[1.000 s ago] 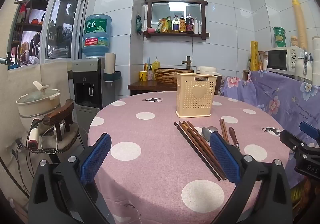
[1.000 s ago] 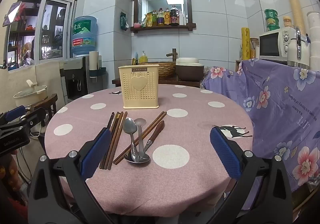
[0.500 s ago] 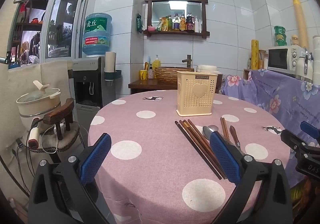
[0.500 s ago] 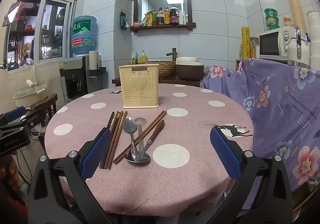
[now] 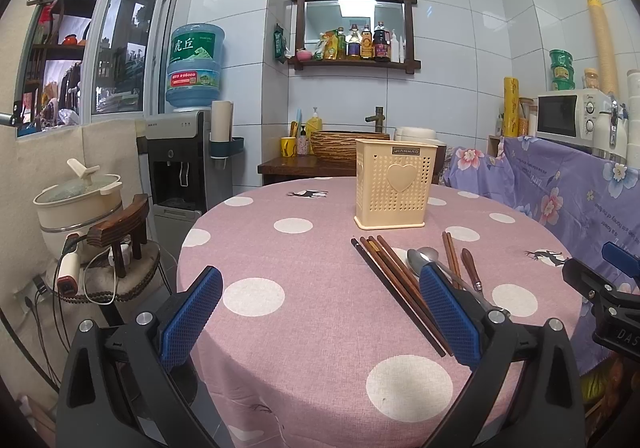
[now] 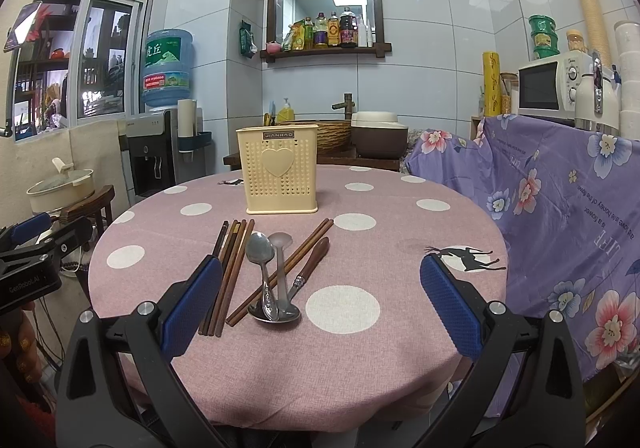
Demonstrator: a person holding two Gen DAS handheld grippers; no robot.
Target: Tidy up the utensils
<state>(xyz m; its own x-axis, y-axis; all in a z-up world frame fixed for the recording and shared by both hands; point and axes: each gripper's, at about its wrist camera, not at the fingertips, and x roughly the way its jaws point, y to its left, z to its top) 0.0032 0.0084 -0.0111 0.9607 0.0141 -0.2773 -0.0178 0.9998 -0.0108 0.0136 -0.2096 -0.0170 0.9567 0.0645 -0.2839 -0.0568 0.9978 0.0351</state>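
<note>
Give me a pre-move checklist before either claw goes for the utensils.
1. Left claw open and holding nothing: ok.
2. Right claw open and holding nothing: ok.
3. Holder upright on the table, behind the utensils: ok.
4. Holder free inside to take utensils: cannot tell, no view looks into its top.
5. Chopstick bundle lying flat and apart from the spoons: ok.
6. Spoons separable: not ok, they overlap in a pile with handles crossing, and a chopstick pair runs diagonally against them.
</note>
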